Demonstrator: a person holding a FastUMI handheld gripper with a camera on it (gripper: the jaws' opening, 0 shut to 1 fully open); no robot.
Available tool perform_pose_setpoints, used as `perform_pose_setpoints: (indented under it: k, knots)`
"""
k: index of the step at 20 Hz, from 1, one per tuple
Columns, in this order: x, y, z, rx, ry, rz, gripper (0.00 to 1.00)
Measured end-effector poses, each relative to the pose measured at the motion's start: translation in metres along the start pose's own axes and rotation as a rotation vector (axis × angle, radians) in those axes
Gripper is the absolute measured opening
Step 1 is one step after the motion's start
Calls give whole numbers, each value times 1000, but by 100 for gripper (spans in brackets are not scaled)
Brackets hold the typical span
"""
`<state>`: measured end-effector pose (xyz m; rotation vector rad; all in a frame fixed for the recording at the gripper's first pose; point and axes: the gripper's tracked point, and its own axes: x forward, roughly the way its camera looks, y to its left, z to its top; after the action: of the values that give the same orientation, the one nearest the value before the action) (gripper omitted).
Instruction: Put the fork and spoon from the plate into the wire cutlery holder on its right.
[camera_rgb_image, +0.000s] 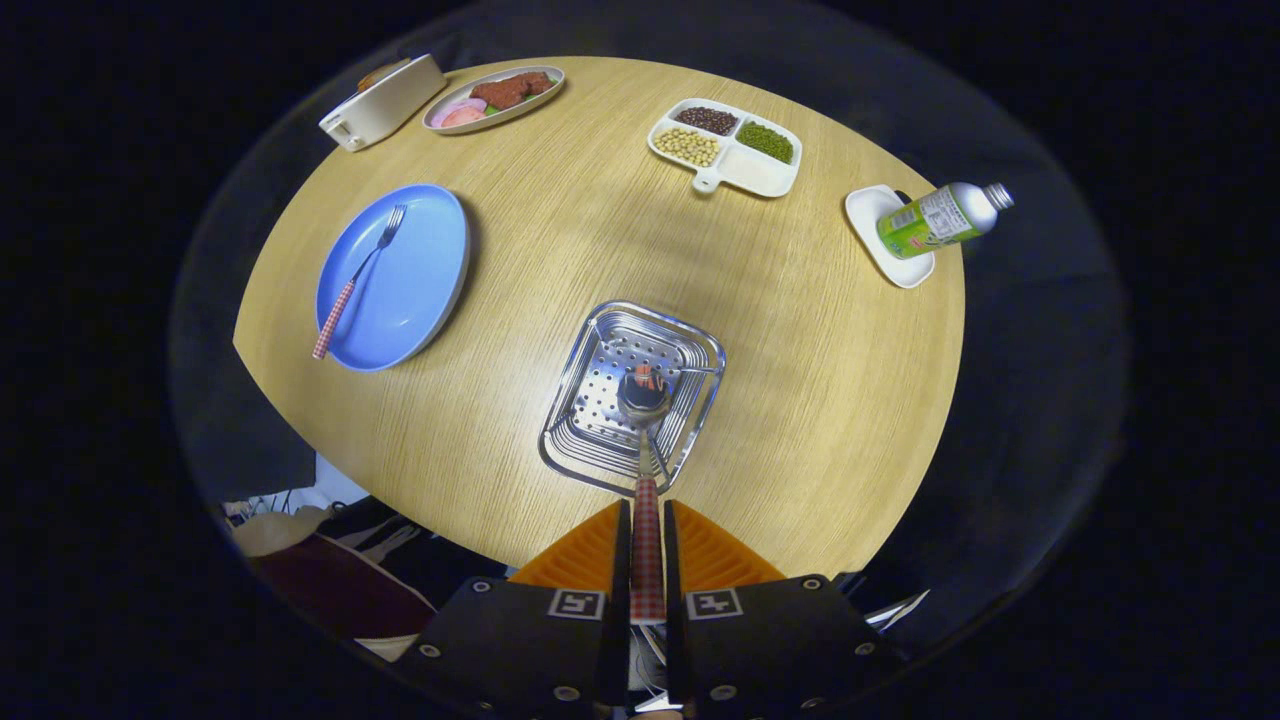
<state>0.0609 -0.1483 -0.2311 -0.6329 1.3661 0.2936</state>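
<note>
Nearest the camera, gripper (646, 520) closed almost fully, both fingers (590, 550) pressing on the checked handle of the spoon (646, 480), held between them. Spoon pointing forward and down, bowl hanging over the cutlery holder (590, 420) just ahead of the fingers. Whether bowl touches the holder's perforated floor: cannot tell. Holder a shiny metal basket with rounded corners and ribbed sides, standing on the round wooden table (600, 240), roughly at its middle near edge.

Further out and to the left of the holder, blue plate (410, 290), well apart from it. On the plate, fork (358, 280) lying diagonally, tines toward the far rim, checked handle sticking out past the near rim over the table.

Beyond and to the right of the holder, small white dish (868, 225) near the table's right edge, with a green-labelled bottle (940, 218) lying tilted across it, cap pointing away over the edge.

Farther back, white divided tray (750, 172) with beans in three compartments: dark ones, green ones, pale yellow ones; one larger compartment bare.

At the far left edge, oval plate (450, 118) holding brown and pink food, and just beside it a white rectangular box (385, 100), something brownish on its top.

Below the table's near edge, left of the fingers, mixed clutter of cloth and cables (320, 560), too dim to sort out.
</note>
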Motion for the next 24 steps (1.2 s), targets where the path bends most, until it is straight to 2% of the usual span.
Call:
perform_pose_setpoints:
  k: [1,3,4,10,14,16,24]
  knots:
    - [-4,-2,3,19,-21,-6,17]
    - [-15,-6,6,59,-68,-22,27]
    - [-22,-6,8,85,-96,-30,39]
    - [-70,14,31,179,-344,-87,83]
    - [-91,44,51,226,-497,-124,95]
    - [-91,70,63,249,-564,-114,98]
    - [-51,180,102,279,-700,-22,99]
